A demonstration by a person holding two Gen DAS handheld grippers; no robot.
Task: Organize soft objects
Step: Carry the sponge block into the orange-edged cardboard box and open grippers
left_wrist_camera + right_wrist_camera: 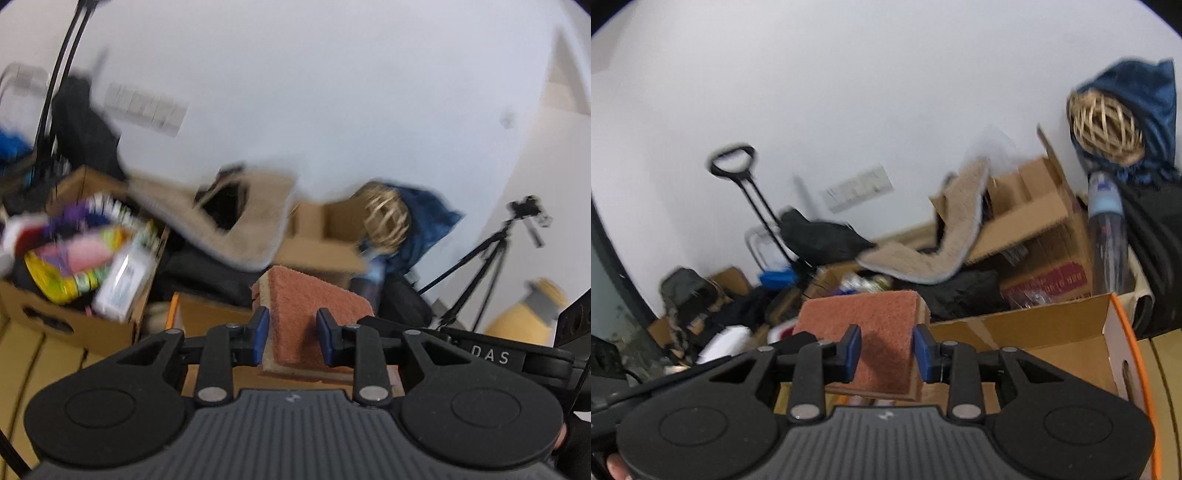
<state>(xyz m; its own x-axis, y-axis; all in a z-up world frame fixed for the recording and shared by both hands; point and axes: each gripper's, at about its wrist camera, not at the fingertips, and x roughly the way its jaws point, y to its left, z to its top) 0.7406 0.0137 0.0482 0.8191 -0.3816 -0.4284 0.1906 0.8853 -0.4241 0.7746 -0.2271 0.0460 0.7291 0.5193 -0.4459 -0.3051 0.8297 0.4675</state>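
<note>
The left tool (291, 334) and right tool (886, 350) each clamp one end of the sponge (314, 314), held in the air above a box (1052, 332). The sponge appears light and compressible; grip its side faces, mid-thickness, with moderate force.

Storage rm: cardboard boxes (1030, 221), tripod (487, 258), clutter.

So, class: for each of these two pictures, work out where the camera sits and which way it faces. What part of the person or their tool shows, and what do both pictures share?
Left wrist view: sits on the left gripper, looking along its fingers at a sponge, boxes and a wall; a fingertip shows lower right.
Right wrist view: sits on the right gripper, facing the same clutter; a fingertip shows lower left.
Shared: each clamps an orange sponge; both see the beige mat, wicker ball and blue cloth.
</note>
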